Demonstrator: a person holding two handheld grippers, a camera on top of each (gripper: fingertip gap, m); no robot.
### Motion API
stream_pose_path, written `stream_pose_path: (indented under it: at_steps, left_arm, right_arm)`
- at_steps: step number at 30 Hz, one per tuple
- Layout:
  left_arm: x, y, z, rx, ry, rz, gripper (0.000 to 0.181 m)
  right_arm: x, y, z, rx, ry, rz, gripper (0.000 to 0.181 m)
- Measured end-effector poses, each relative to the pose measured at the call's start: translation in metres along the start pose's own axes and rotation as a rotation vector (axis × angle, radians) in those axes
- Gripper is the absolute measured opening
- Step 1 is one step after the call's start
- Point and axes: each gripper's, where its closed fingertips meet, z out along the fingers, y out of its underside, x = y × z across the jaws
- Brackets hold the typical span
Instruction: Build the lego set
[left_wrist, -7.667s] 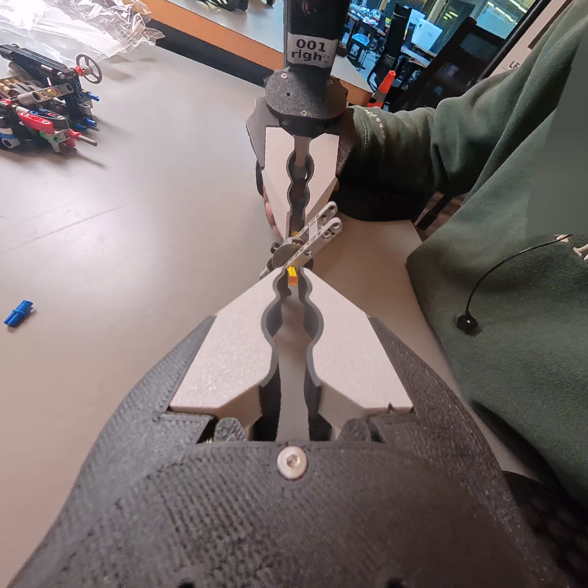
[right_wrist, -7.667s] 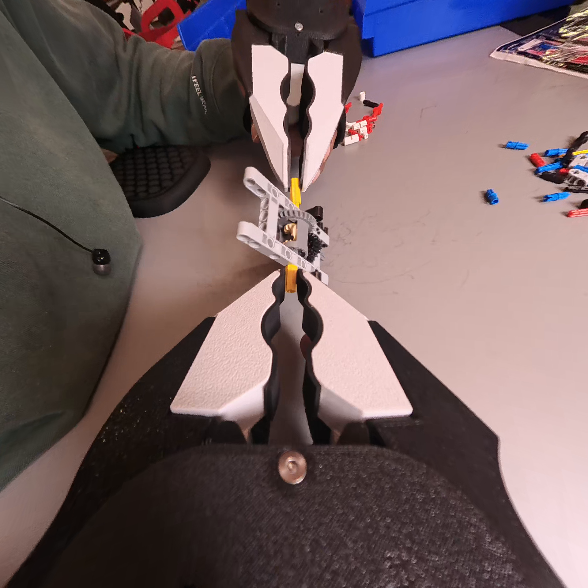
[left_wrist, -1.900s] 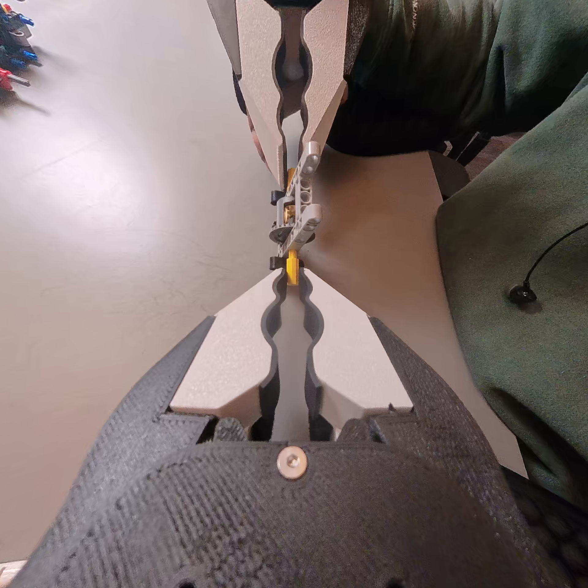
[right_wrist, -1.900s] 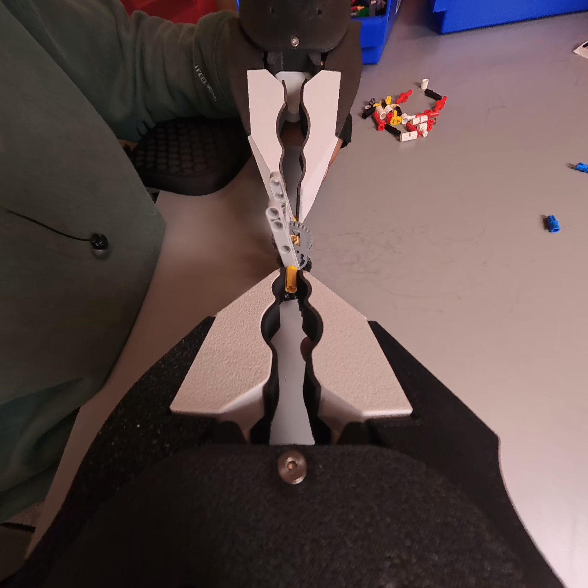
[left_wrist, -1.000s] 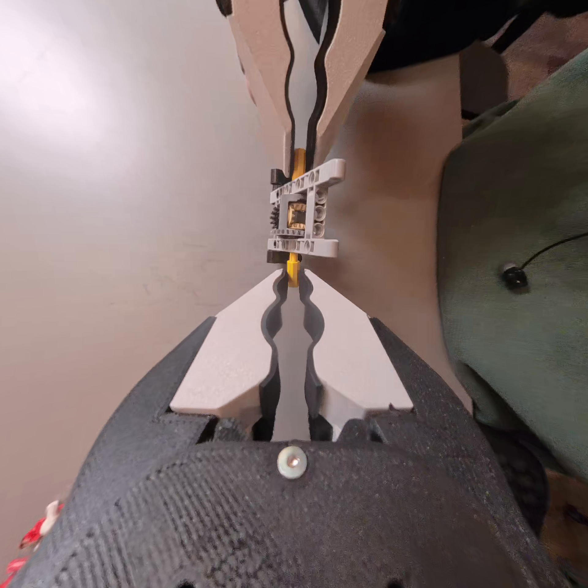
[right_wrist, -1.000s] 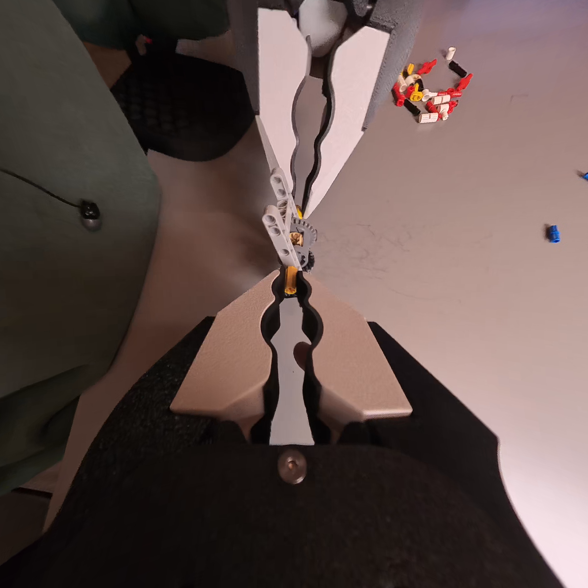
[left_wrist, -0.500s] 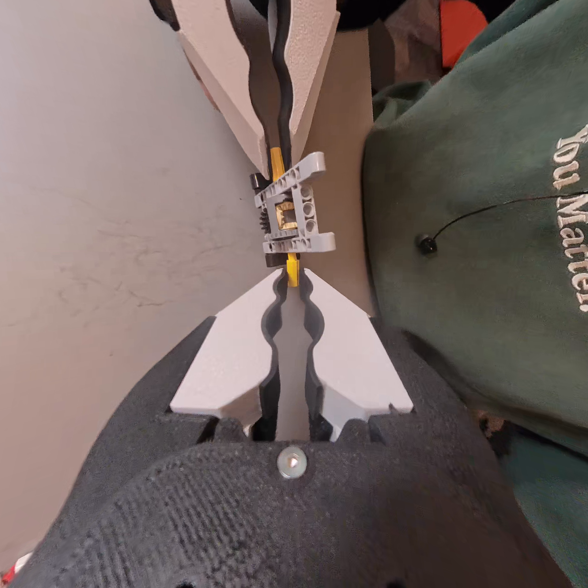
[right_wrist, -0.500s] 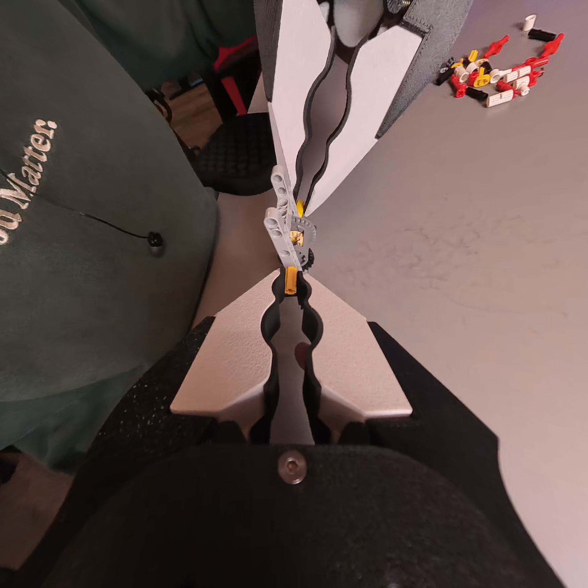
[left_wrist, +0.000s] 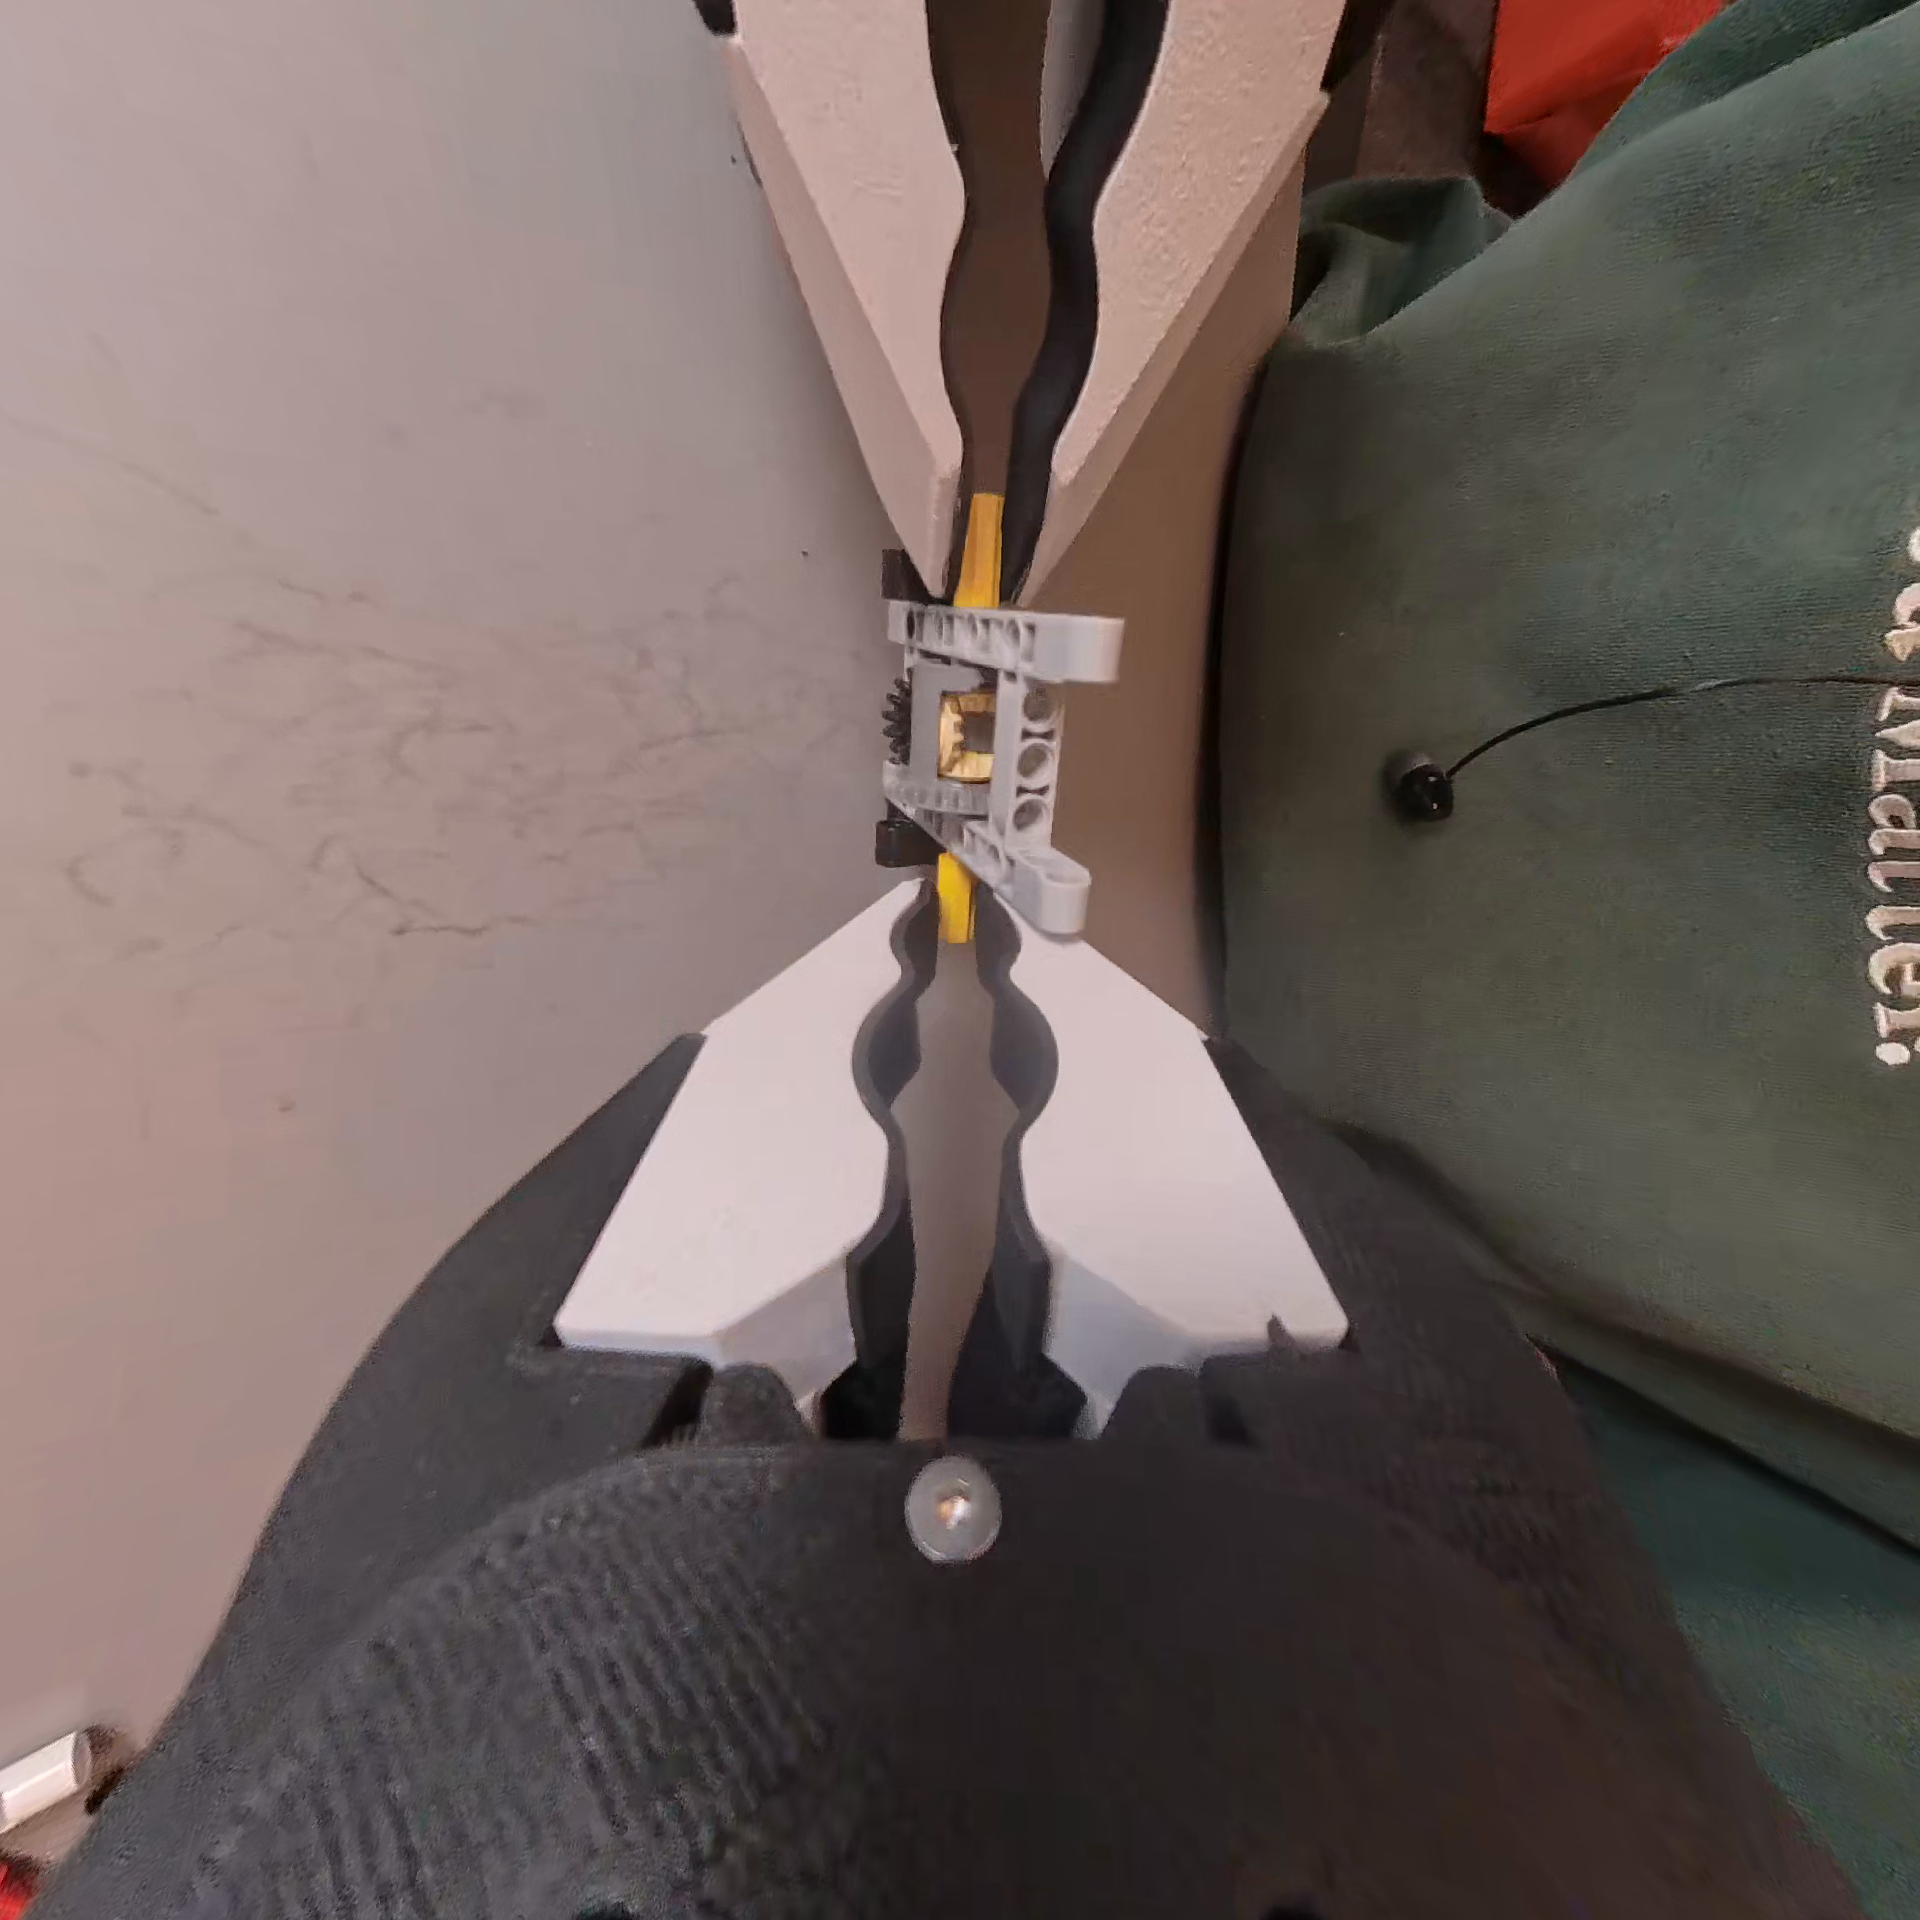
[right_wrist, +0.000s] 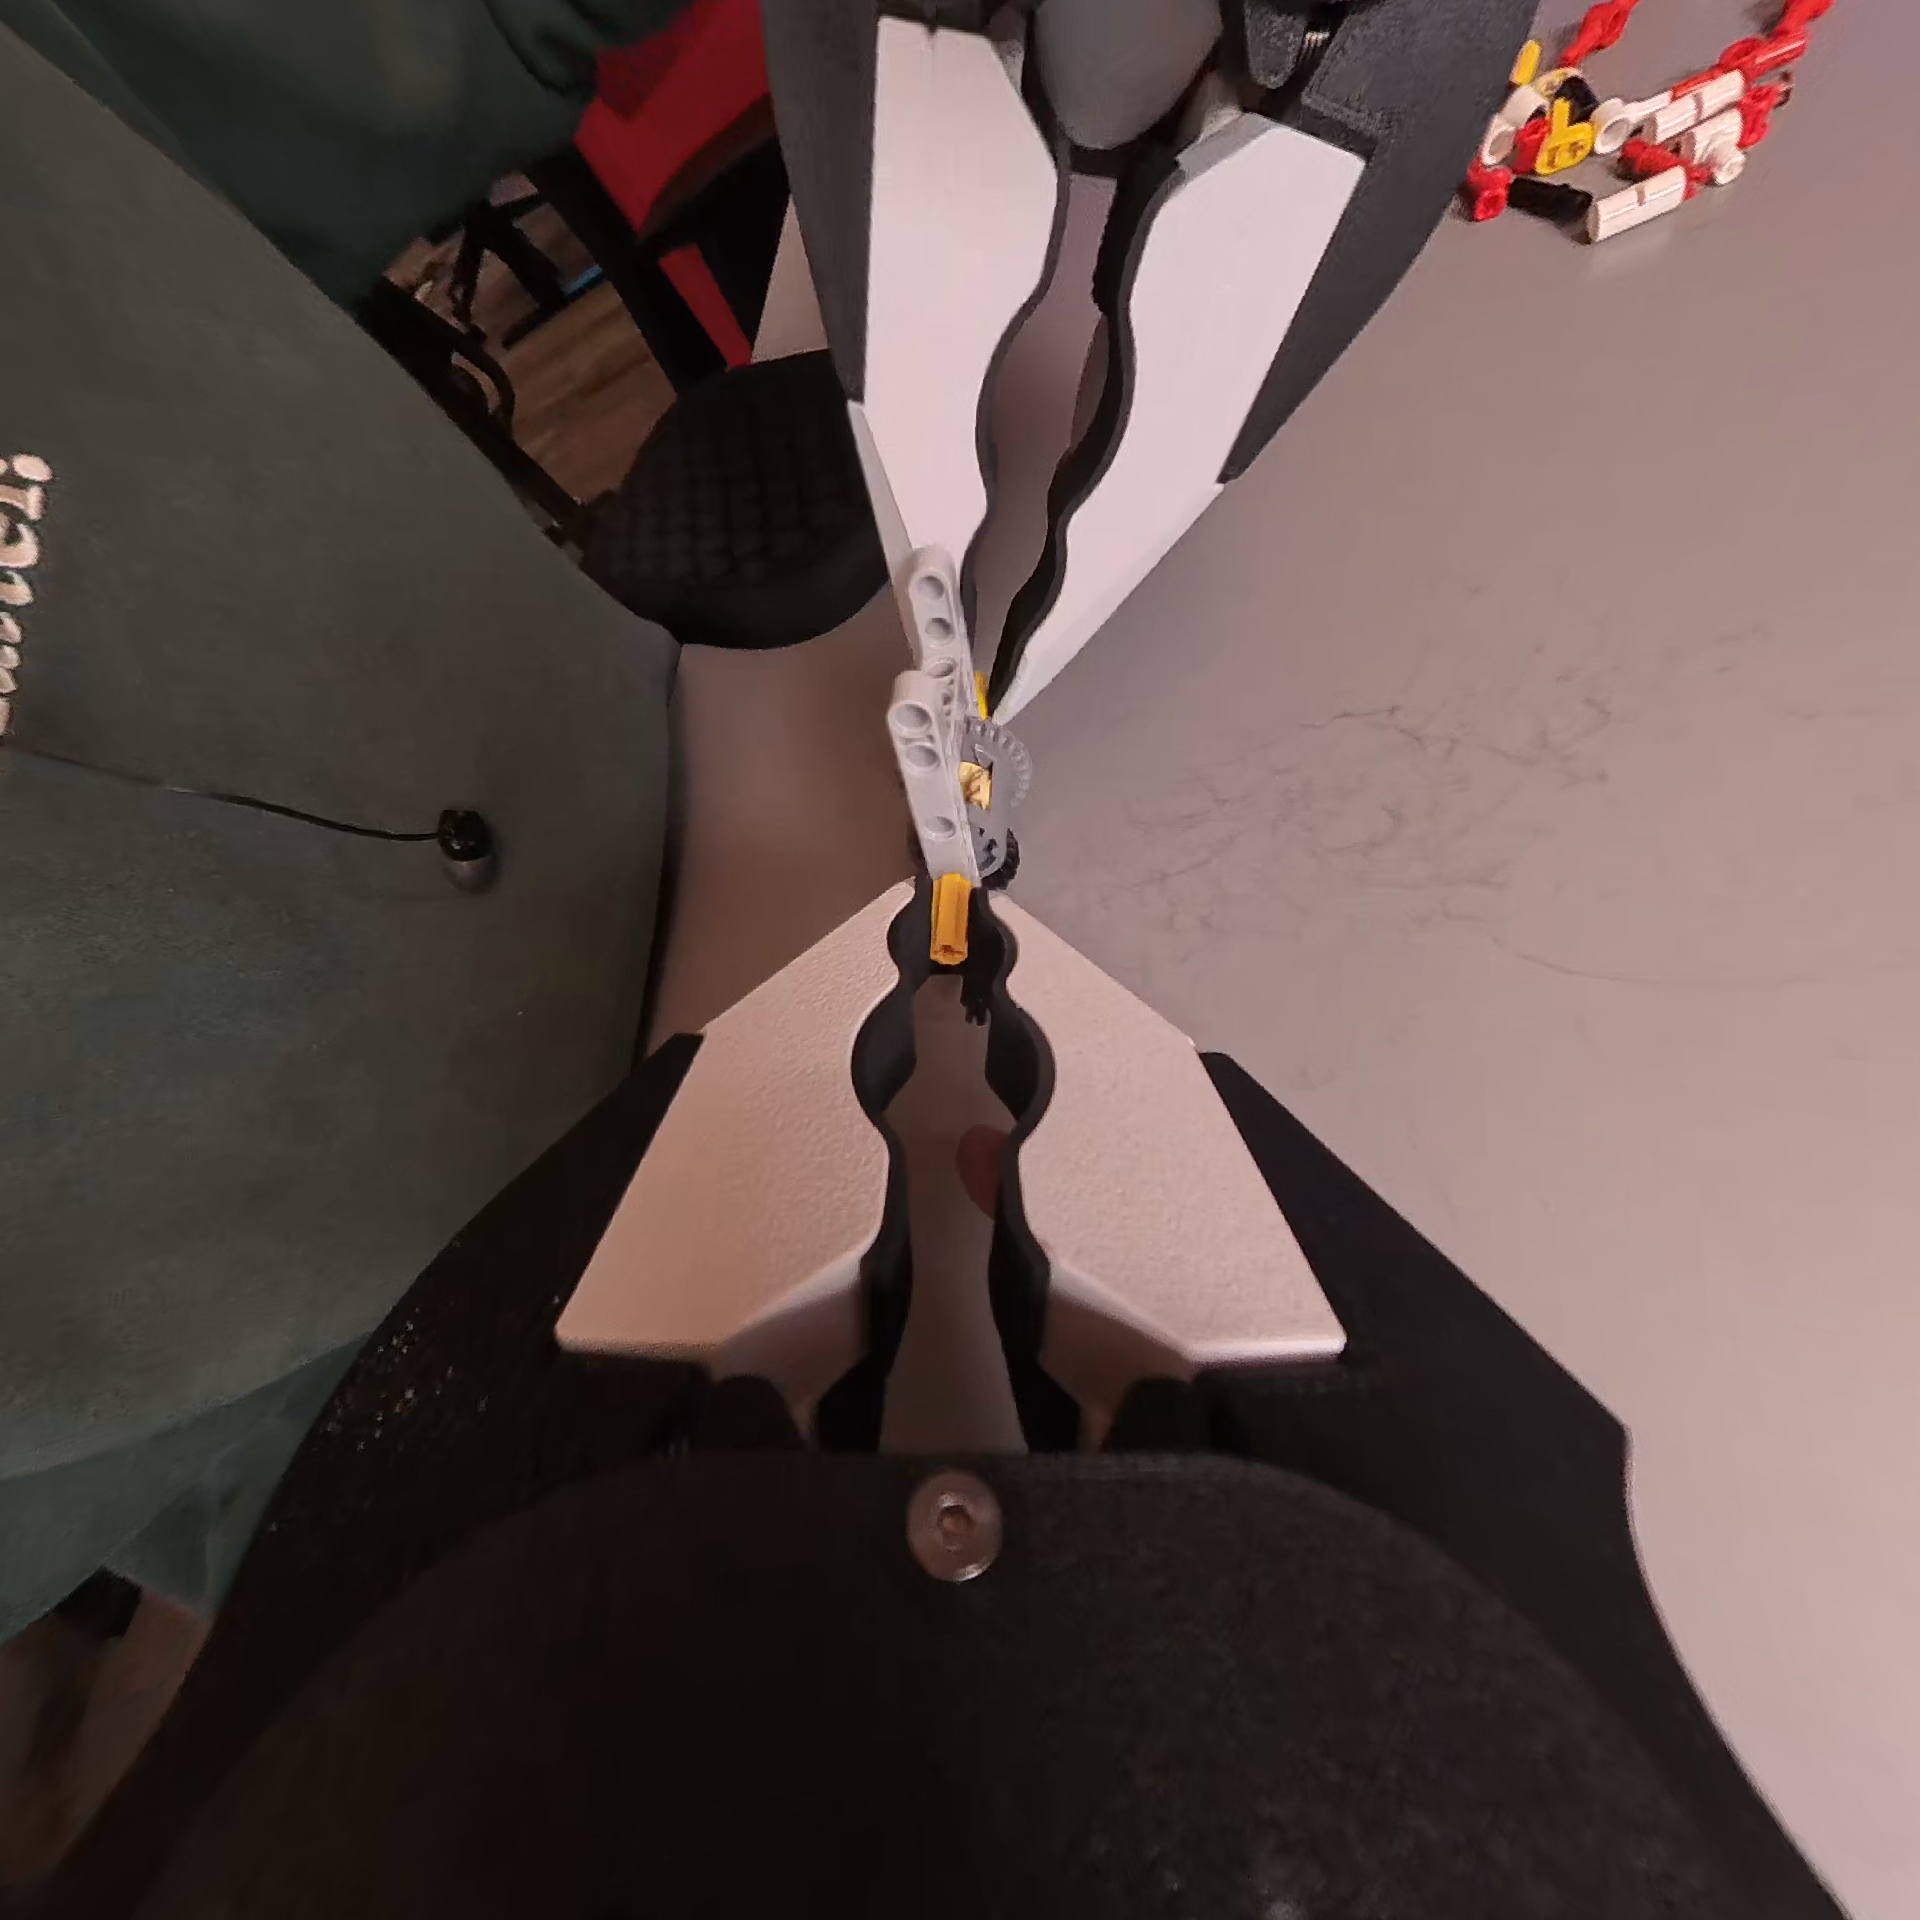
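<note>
Grey table (left_wrist: 364, 727); green sweatshirt (left_wrist: 1558, 623) bears white lettering.

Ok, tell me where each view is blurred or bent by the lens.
Left wrist view: the frame is sharp, the sweater soft, the bottom left corner smeared. Right wrist view: the loose parts at top right are blurred, the table edge bows, and the left tool looks stretched.

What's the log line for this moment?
left gripper: shut on yellow axle | right gripper: shut on yellow axle | gear frame: held above table
</note>
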Motion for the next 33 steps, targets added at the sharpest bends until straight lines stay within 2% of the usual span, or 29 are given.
stream_pose_path:
  at_steps: [5, 7, 8, 12, 16, 19, 21, 26, 29, 33]
  left_arm:
    - [0.002, -0.008, -0.009, 0.071, 0.008, 0.009, 0.004]
    - [0.004, -0.019, -0.020, 0.165, 0.022, -0.002, 0.004]
    - [0.001, -0.021, -0.026, 0.189, 0.001, 0.003, 0.004]
    - [0.004, -0.019, -0.027, 0.181, -0.040, 0.059, 0.004]
    - [0.005, -0.021, -0.037, 0.263, -0.025, 0.072, 0.005]
    - [0.003, -0.025, -0.044, 0.393, 0.009, 0.050, 0.005]
    - [0.000, -0.028, -0.044, 0.484, 0.038, 0.025, 0.005]
    - [-0.013, -0.028, -0.035, 0.651, 0.084, -0.015, 0.005]
    - [-0.033, -0.026, -0.028, 0.726, 0.019, -0.045, 0.005]
    - [-0.046, -0.027, -0.027, 0.819, -0.046, -0.016, 0.012]
  right_arm:
    - [0.003, 0.002, -0.001, 0.019, 0.006, 0.024, 0.005]
    - [0.001, 0.011, 0.005, 0.002, -0.009, 0.021, 0.005]
    - [-0.005, 0.007, 0.007, 0.052, -0.039, 0.027, 0.005]
    - [-0.004, 0.004, 0.007, 0.074, -0.032, 0.032, 0.005]
    - [-0.001, -0.009, -0.005, 0.197, -0.040, 0.063, 0.005]
    - [0.004, -0.024, -0.022, 0.334, -0.021, 0.078, 0.005]
    - [0.010, -0.026, -0.028, 0.369, 0.020, 0.072, 0.005]
    - [0.021, -0.020, -0.028, 0.361, 0.073, 0.083, 0.005]
    - [0.037, -0.007, -0.021, 0.284, 0.129, 0.169, 0.005]
    - [0.049, -0.002, -0.021, 0.286, 0.133, 0.300, 0.005]
